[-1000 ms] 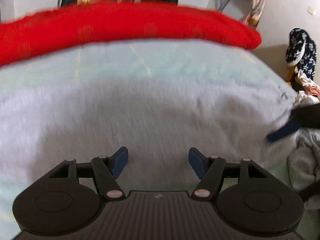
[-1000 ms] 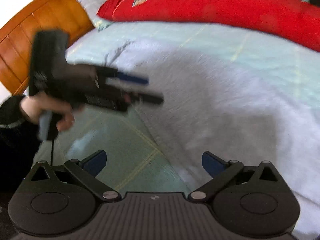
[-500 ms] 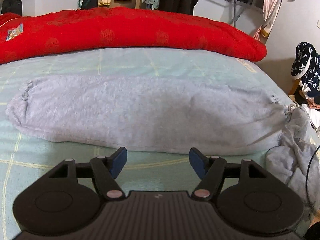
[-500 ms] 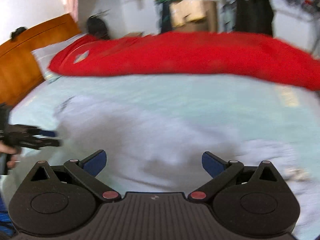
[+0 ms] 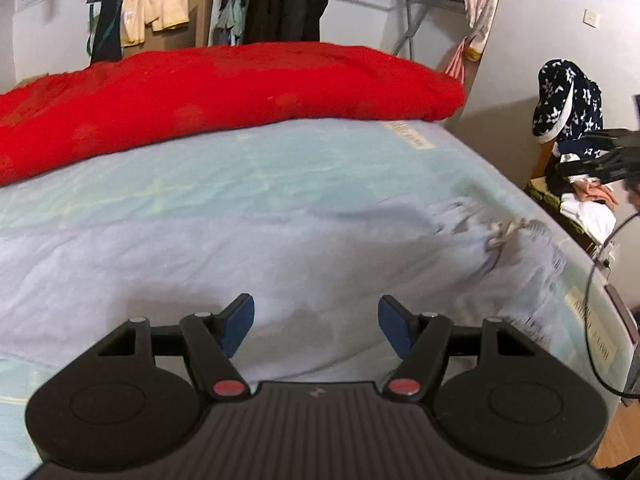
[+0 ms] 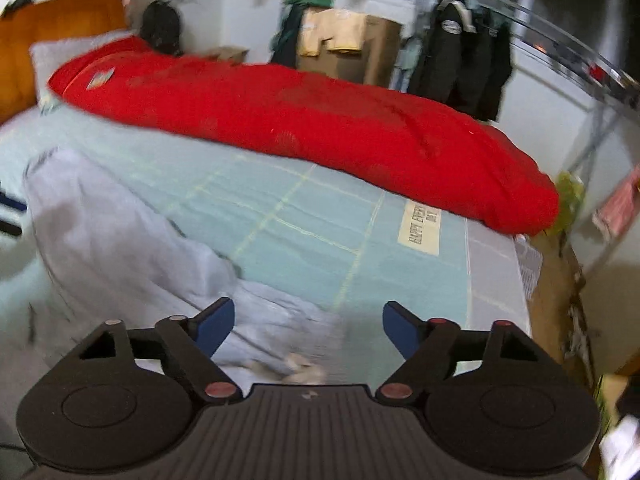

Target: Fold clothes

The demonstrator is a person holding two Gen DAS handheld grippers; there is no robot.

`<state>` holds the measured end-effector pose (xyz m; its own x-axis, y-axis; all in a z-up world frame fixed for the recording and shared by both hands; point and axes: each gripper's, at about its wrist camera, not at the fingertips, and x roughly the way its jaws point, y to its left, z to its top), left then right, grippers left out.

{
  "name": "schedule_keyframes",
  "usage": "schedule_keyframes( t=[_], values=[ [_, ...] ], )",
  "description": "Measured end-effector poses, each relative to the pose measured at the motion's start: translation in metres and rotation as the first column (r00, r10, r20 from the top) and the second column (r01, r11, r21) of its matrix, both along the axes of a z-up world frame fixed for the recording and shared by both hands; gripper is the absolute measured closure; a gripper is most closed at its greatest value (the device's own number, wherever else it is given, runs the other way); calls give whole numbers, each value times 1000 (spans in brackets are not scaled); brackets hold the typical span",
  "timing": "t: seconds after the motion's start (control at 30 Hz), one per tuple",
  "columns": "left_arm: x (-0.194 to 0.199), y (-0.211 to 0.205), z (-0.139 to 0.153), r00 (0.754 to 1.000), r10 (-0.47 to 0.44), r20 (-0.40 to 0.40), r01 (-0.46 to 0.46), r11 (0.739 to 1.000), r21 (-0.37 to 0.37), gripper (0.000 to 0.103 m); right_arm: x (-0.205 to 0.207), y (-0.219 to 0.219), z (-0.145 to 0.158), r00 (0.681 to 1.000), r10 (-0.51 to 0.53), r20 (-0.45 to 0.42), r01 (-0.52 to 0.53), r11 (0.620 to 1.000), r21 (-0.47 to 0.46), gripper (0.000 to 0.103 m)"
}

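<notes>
Light grey sweatpants (image 5: 240,264) lie stretched across the pale green bed sheet (image 5: 280,168), folded leg on leg, the waistband with its drawstring (image 5: 508,232) at the right. My left gripper (image 5: 316,326) is open and empty, just above the pants' near edge. In the right wrist view the pants (image 6: 120,248) run from far left to the waist end under my right gripper (image 6: 308,326), which is open and empty. The drawstring (image 6: 300,370) shows just below its fingers.
A rolled red quilt (image 5: 224,92) lies along the bed's far side, also in the right wrist view (image 6: 320,128). A chair piled with clothes (image 5: 576,152) stands past the bed's right edge. A wooden headboard (image 6: 48,40) is at the left. Hanging clothes (image 5: 284,0) line the back wall.
Both grippers have swung to the right along the bed toward the waistband end of the pants. Both stay open. The pants have not visibly moved.
</notes>
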<state>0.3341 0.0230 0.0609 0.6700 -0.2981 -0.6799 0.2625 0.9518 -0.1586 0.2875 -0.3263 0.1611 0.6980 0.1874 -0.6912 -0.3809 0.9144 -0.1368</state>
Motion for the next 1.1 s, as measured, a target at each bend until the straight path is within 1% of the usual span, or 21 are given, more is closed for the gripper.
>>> schedule_keyframes(
  t=[0.03,0.1,0.2,0.3,0.37,0.43,0.53,0.57,0.63,0.67,0.7,0.73,0.8,0.83,0.87,0.97,1.0,1.03,1.07,1.1],
  values=[
    [0,-9,-1,1000,5,-2,-5,1000,-13,34,10,-5,-6,1000,26,-12,-27,1000,-6,22],
    [-1,-24,-6,1000,22,-12,-23,999,-48,34,31,-12,-24,996,74,-45,-73,997,10,28],
    [-6,-42,-13,997,62,-39,-66,993,-98,34,62,-18,-62,986,135,-100,-129,989,66,29],
    [-15,-49,-21,993,98,-70,-106,988,-116,34,93,-19,-98,976,169,-138,-158,984,87,29],
    [-17,-50,-26,988,121,-97,-132,985,-109,34,110,-23,-119,970,180,-162,-164,980,110,29],
    [-19,-49,-31,981,157,-117,-167,982,-84,34,125,-32,-140,965,186,-187,-159,975,153,28],
    [-18,-47,-36,971,197,-134,-205,977,-52,34,137,-47,-168,949,215,-231,-149,950,275,26],
    [-16,-47,-37,969,204,-140,-213,976,-51,34,136,-49,-173,946,231,-228,-153,937,315,21],
    [-12,-50,-38,967,208,-149,-217,975,-45,34,131,-52,-177,947,246,-206,-158,916,368,22],
    [-8,-53,-39,967,205,-150,-213,976,-38,34,129,-53,-178,948,251,-197,-158,905,394,28],
    [-5,-55,-40,968,200,-150,-207,978,-33,34,126,-53,-179,949,254,-189,-157,895,418,43],
    [-3,-57,-40,969,194,-150,-201,979,-33,34,120,-54,-176,951,249,-182,-151,890,430,46],
    [3,-62,-42,971,182,-156,-190,981,-38,34,110,-52,-172,963,217,-157,-134,898,420,60],
    [6,-65,-43,971,177,-159,-185,982,-40,34,104,-53,-169,969,196,-148,-117,900,420,63],
    [9,-67,-44,972,172,-161,-180,983,-37,34,98,-54,-165,975,178,-135,-106,902,419,69],
    [12,-75,-41,977,146,-152,-154,987,-37,34,80,-60,-143,991,118,-64,-84,916,391,75],
    [13,-77,-40,979,140,-147,-147,988,-39,34,76,-65,-135,995,94,-46,-68,915,397,78],
    [12,-79,-38,980,135,-143,-142,989,-40,34,74,-70,-127,998,59,-33,-41,918,394,80],
    [11,-80,-38,981,132,-141,-139,989,-42,34,72,-75,-122,999,35,-30,-20,920,392,86],
    [10,-81,-38,982,129,-139,-136,990,-44,34,72,-79,-120,999,22,-40,-5,919,393,85]
  ],
)
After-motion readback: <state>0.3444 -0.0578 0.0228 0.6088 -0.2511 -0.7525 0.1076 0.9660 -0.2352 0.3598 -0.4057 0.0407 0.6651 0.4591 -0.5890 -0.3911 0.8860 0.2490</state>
